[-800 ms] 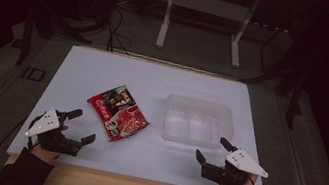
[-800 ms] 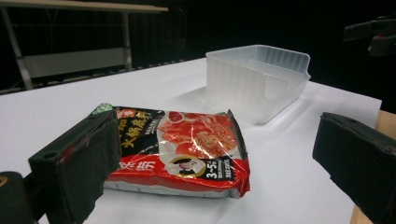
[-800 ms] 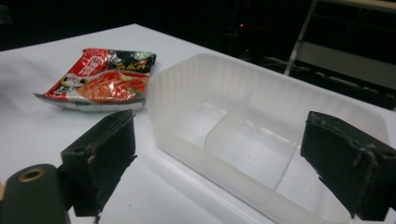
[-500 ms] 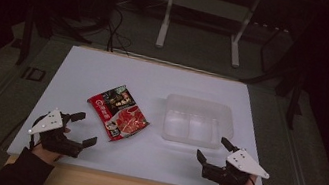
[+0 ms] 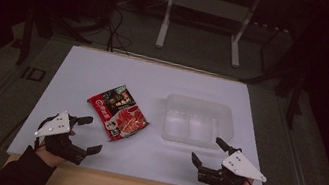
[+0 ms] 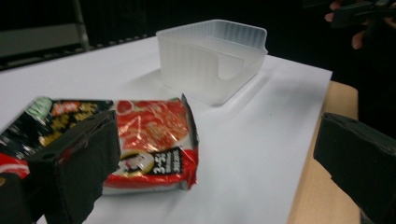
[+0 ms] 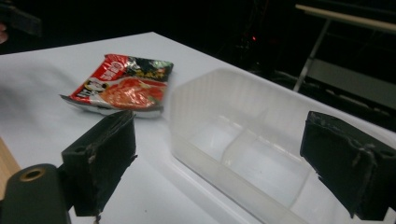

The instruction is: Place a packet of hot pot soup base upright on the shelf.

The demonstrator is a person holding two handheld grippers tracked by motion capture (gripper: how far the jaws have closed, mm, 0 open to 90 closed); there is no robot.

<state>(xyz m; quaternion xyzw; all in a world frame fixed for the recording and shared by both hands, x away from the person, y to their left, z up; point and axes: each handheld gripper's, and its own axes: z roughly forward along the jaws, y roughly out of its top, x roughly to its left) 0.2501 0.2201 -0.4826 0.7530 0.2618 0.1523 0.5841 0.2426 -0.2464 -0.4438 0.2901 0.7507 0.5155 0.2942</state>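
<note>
One red noodle packet lies flat near the middle of the white table, slightly left of centre. One clear plastic container sits to its right, apart from it, with a low divider splitting its floor in two. Two grippers wait at the near edge — the left gripper just below-left of the packet, the right gripper just below the container. Both have their jaws spread wide, holding nothing. The far half of the table is bare — open room behind both things.
</note>
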